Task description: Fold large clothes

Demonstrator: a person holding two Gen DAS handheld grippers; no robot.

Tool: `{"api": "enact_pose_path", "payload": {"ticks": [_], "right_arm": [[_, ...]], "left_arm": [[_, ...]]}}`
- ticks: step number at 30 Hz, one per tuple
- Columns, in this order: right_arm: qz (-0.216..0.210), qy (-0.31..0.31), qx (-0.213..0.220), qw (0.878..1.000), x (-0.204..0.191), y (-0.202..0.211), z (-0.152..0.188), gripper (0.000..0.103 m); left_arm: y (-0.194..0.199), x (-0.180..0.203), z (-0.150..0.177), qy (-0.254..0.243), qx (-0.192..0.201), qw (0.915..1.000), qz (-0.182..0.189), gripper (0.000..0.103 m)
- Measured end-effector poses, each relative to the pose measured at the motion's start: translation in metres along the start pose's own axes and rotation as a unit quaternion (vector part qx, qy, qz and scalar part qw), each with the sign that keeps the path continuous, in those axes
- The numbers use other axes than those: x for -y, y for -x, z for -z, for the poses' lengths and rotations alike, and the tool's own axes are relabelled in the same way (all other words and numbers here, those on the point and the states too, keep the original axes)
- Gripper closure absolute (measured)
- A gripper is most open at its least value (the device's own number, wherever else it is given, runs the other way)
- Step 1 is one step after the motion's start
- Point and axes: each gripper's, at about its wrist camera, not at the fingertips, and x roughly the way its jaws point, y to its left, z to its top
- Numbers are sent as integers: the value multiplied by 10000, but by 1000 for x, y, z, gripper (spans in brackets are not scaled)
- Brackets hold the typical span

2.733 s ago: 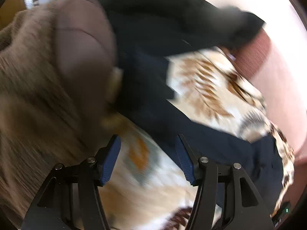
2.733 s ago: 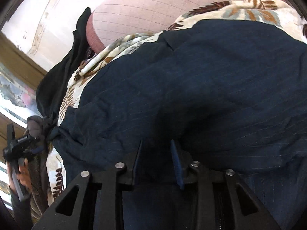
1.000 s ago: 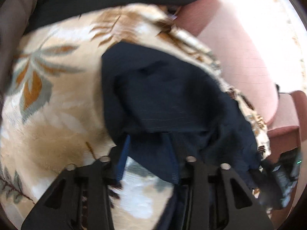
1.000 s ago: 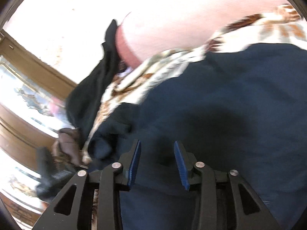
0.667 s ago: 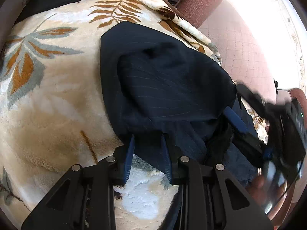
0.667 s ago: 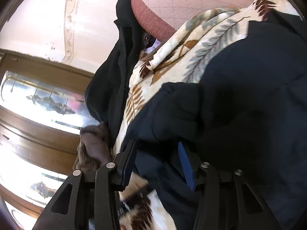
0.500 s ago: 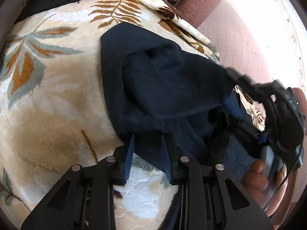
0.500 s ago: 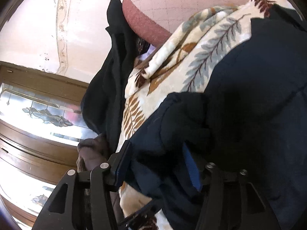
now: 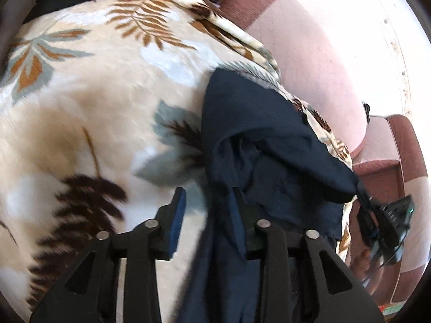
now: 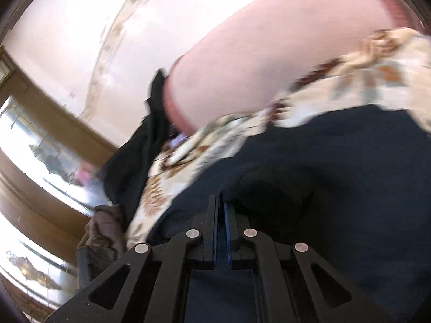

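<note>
The dark navy garment [image 9: 269, 145] lies bunched on the leaf-patterned blanket [image 9: 89, 94], toward the blanket's edge next to the pink sofa cushion [image 9: 309, 53], and a strip of it hangs down between the fingers of the left gripper [image 9: 207, 212]. That gripper's jaws are opening: the cloth lies against the right-hand finger while the other finger stands clear of it over the blanket, so the hold looks like it is being let go, probably because this end of the fold is where it should be. The right gripper [image 10: 221, 228] is pressed together on a fold of the same garment [image 10: 336, 188] at the end nearest the cushion, seemingly to carry that end over. In the left wrist view it [image 9: 388, 223] shows past the garment's far end, with cloth trailing to it.
</note>
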Motion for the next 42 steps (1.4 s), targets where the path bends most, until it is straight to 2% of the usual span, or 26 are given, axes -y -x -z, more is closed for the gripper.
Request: {"api": "enact_pose_path", "payload": {"ticks": [2,5,7,9,11,13,15,16,17,22,23,26,29,31,32,35,36,37,39,41,42], "right_arm": [[103,-185,84,9997,25,16,4,100],[258,-548,237,9979,66,38,11,100],[354,-766,243,9961,87,45,15,100],[429,-1068,289,9929,108,53,20,95],[326,-1260,410,9906,119,63,23,94],[170,-1400,562,9884,126,71,23,86],[17,-1522,632,9863,130,72,22,52],[75,-1587,608,9854,132,69,21,46],[123,-1615,571,9851,132,63,20,44],[231,-1642,408,9853,131,38,18,44],[273,-1581,411,9862,128,36,17,47],[214,-1352,373,9899,118,38,14,82],[109,-1031,542,9931,105,53,13,83],[138,-967,633,9932,104,63,16,83],[233,-1040,604,9925,108,64,17,83],[270,-1367,439,9893,125,64,23,79],[217,-1490,457,9875,129,64,24,75],[161,-1556,465,9866,132,64,24,70],[129,-1657,489,9849,135,59,18,50],[193,-1819,331,9826,137,47,11,46],[181,-1922,294,9807,138,43,9,47]], "left_arm": [[-4,13,6,-3,-126,9998,124,69],[-9,37,15,-157,-211,9994,215,60],[-15,53,23,-325,-232,9991,139,51],[-23,63,25,-366,-280,9989,102,49],[-36,69,28,-367,-376,9986,-11,49],[-49,73,28,-349,-428,9984,-136,49],[-58,73,28,-301,-454,9982,-254,49],[-59,71,29,-268,-455,9982,-277,49],[-56,69,31,-245,-435,9984,-282,49],[-53,77,33,-335,-377,9978,-427,49],[-51,79,34,-365,-378,9976,-455,49],[-36,86,41,-359,-354,9984,-239,49],[-19,99,53,-382,-230,9988,220,44],[-24,109,58,-558,-221,9980,193,35],[-31,111,59,-628,-230,9977,118,35],[-59,97,50,-505,-238,9968,-566,35],[-68,84,45,-285,-299,9967,-695,38],[-70,73,41,-67,-309,9977,-602,46],[-62,66,36,77,-175,9987,-481,47],[-55,63,29,93,-87,9983,-572,50],[-50,61,25,102,3,9978,-653,58]]}}
